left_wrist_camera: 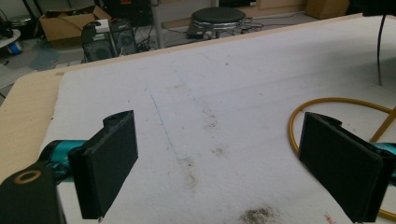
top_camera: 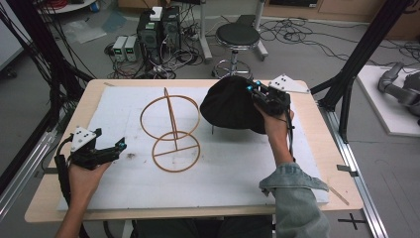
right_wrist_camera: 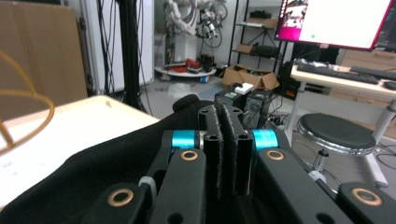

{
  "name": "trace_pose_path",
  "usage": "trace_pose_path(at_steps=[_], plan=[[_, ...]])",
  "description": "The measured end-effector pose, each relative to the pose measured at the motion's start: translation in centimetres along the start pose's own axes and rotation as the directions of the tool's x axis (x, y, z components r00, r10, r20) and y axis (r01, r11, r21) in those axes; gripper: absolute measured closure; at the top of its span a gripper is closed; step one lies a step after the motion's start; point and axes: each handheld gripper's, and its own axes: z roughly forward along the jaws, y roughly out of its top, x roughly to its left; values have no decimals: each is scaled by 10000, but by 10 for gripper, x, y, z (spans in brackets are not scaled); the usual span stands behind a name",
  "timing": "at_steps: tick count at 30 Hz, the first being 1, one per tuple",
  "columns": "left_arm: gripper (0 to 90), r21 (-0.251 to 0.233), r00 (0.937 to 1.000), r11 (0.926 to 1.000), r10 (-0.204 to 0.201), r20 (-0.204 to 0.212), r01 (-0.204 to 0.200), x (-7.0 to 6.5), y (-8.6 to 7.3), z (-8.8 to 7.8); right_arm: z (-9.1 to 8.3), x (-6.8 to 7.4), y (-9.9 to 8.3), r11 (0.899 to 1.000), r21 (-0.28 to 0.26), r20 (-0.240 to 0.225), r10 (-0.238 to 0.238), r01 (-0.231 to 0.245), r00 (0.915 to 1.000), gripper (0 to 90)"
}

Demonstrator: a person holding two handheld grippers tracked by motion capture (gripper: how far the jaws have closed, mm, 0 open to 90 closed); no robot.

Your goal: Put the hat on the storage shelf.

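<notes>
At the left we see the left gripper (top_camera: 120,146) low over the white mat (top_camera: 233,168), jaws wide, nothing between them. Mid-worktop stands the wooden 2-ring stand (top_camera: 171,130). At the right, the right gripper (top_camera: 251,89) pinches the black hat (top_camera: 228,105), lifted beside the stand.

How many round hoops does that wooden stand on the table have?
2. The upper ring is raised on the stand's upright post, near the black hat; the lower ring lies flat on the white mat, nearer the person.
</notes>
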Motion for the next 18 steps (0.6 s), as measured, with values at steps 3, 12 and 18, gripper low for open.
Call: trace_pose_path(at_steps=[3, 12, 18], plan=[[123, -39, 10000, 10000, -35, -12, 35, 0, 0, 0, -1, -3, 14, 9996, -254, 128, -105, 108, 9999, 880], [122, -163, 9999, 9998, -118, -42, 118, 2, 1, -2, -6, -4, 46, 9967, -738, 444, -316, 348, 9985, 879], [122, -181, 9999, 9997, -139, -58, 138, 3, 1, -2, -11, -3, 66, 9931, -1134, 578, -218, 283, 9981, 879]])
